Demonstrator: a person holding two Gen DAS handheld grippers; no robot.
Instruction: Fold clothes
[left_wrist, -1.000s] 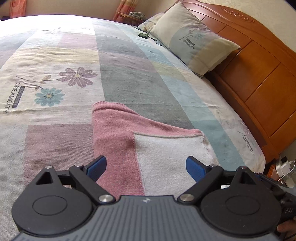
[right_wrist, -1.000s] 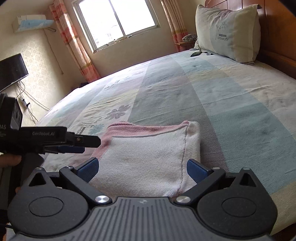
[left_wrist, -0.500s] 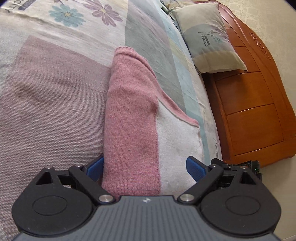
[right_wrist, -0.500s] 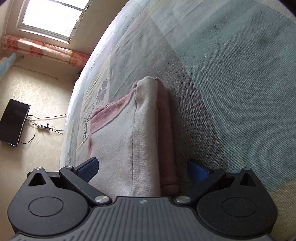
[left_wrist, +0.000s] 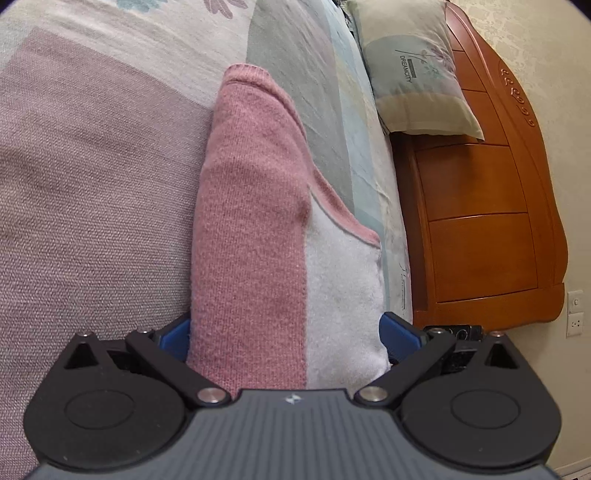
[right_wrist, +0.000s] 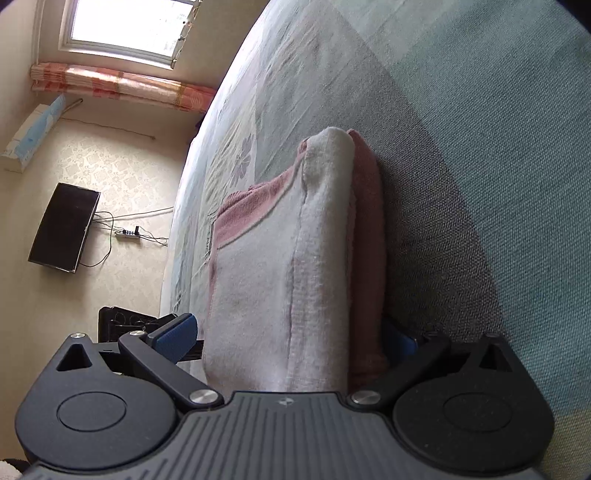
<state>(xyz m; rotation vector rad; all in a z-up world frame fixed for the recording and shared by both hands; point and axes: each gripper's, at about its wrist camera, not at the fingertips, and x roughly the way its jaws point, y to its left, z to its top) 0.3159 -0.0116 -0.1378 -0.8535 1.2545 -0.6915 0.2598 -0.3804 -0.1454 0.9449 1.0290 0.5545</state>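
- The folded sweater (left_wrist: 255, 236), pink knit with a white panel, lay on the bed near its edge, stacked in several layers; the right wrist view showed a white layer over a pink one along its side.
- My left tongs (left_wrist: 286, 334) had just been spreading and stood wide, the sweater's near end between the blue pads (left_wrist: 400, 332). The left-hand pad sat against the pink edge; the other stood just beside the white edge. I could not tell whether either pressed.
- My right tongs (right_wrist: 291, 334) were spread wide around the opposite end of the sweater. One blue pad stood just clear of the white side; the other was mostly hidden behind the pink layer, touching or nearly so.
- Nothing lay on top of the sweater. The other gripper's black body showed beyond it in each wrist view.
- The bedspread (left_wrist: 92, 192) was patchwork in mauve, grey, pale blue and cream, with flower prints.
- A pillow (left_wrist: 417, 70) leaned on the wooden headboard (left_wrist: 487, 221), well apart from the sweater.
- Room: wall sockets (left_wrist: 575, 314) beside the headboard; a window (right_wrist: 125, 26) with a striped curtain (right_wrist: 118, 86); a dark screen (right_wrist: 64, 227) and a power strip (right_wrist: 127, 234) with trailing cables on the pale patterned wall.
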